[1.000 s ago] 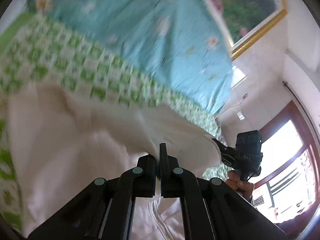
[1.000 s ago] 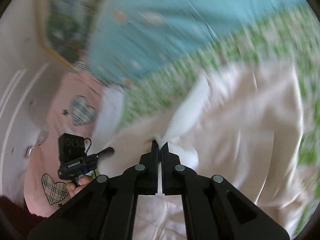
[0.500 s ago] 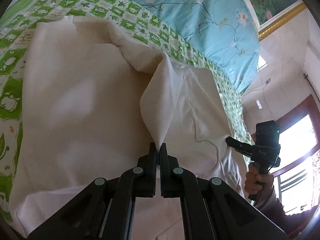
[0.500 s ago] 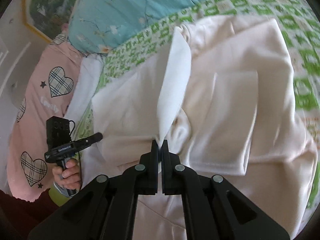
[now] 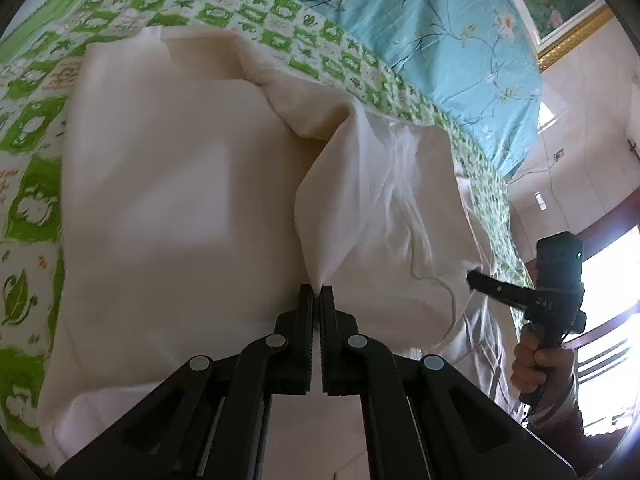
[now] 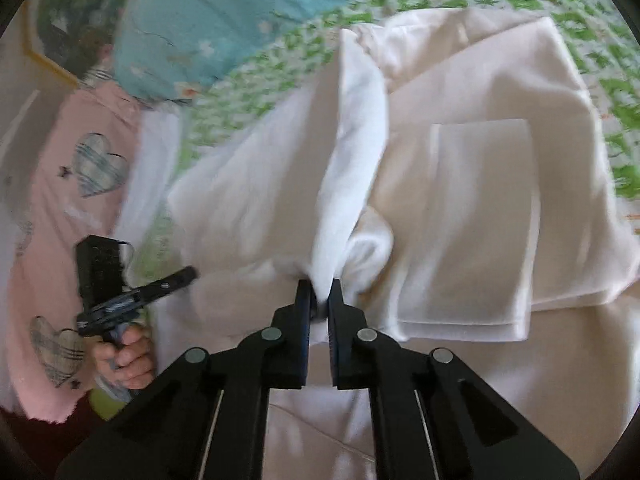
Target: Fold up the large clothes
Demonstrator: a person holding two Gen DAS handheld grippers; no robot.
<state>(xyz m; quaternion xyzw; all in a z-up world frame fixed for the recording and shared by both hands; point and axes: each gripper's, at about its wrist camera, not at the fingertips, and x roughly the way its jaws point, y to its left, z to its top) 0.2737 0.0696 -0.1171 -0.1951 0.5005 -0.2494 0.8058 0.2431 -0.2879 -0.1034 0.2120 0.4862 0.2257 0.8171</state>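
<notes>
Nearest in the left wrist view, the left black two-finger tongs point(image 5: 316, 294) are clenched on a pointed corner of the large cream-white fabric garment point(image 5: 180, 200), the cloth rising from the tips in a taut, narrow cone. In the right wrist view, the right black tongs point(image 6: 319, 292) grasp a thicker bunch of the same garment point(image 6: 472, 200), a small gap between the fingers filled with cloth, and a white fold stands up from them like a ridge.

Beyond the tips, the garment lies spread on the bed, partly doubled over itself: a squarish patch pocket point(image 6: 476, 220) shows on the layer to the right of the ridge, and a thin drawstring point(image 5: 420, 248) trails over the cloth in the left view. At the side of each view the other tool appears, held in the person's hand point(image 5: 536, 364), its fingers reaching the garment's edge.

Under and around the garment is the green-and-white patterned bedsheet point(image 5: 36, 184). Farther back lies a turquoise floral quilt point(image 5: 432, 28), and in the right view a pink cloth with plaid hearts point(image 6: 60, 208) sits at the left. Farthest, a gold-framed picture point(image 5: 560, 4) hangs on the pale wall.
</notes>
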